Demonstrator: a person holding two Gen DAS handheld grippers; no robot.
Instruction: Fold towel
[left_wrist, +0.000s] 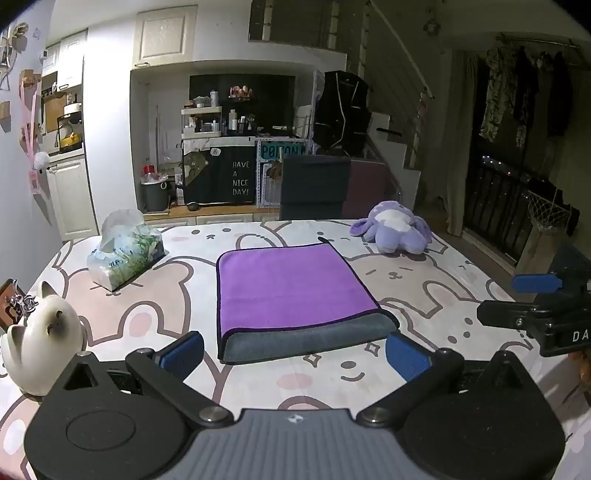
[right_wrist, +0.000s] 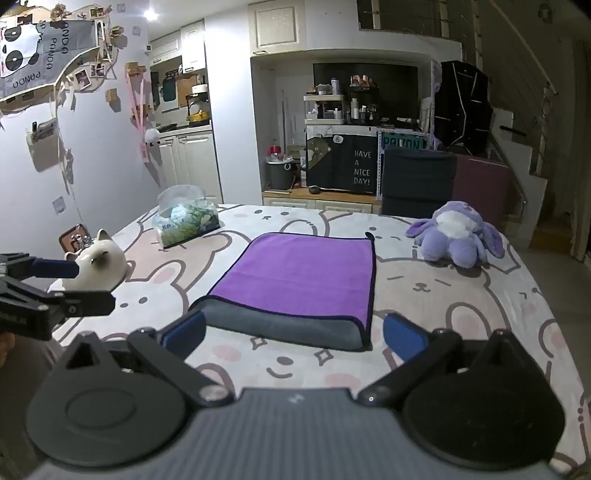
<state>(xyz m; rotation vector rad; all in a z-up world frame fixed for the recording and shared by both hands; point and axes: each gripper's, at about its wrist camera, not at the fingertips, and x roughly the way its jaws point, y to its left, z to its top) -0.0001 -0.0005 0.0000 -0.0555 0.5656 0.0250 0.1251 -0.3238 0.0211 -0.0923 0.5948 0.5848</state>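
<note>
A purple towel (left_wrist: 291, 284) with a grey underside lies folded flat on the bunny-print table (left_wrist: 155, 306); its grey fold faces me. It also shows in the right wrist view (right_wrist: 303, 280). My left gripper (left_wrist: 295, 354) is open and empty, just short of the towel's near edge. My right gripper (right_wrist: 293, 334) is open and empty, at the near edge of the towel. Each gripper shows at the side of the other's view: the right one (left_wrist: 532, 299) and the left one (right_wrist: 55, 284).
A tissue pack (left_wrist: 123, 251) sits at the far left. A white cat figurine (left_wrist: 44, 336) stands at the near left. A purple plush toy (left_wrist: 395, 227) lies at the far right. A dark chair back (left_wrist: 314, 188) stands behind the table.
</note>
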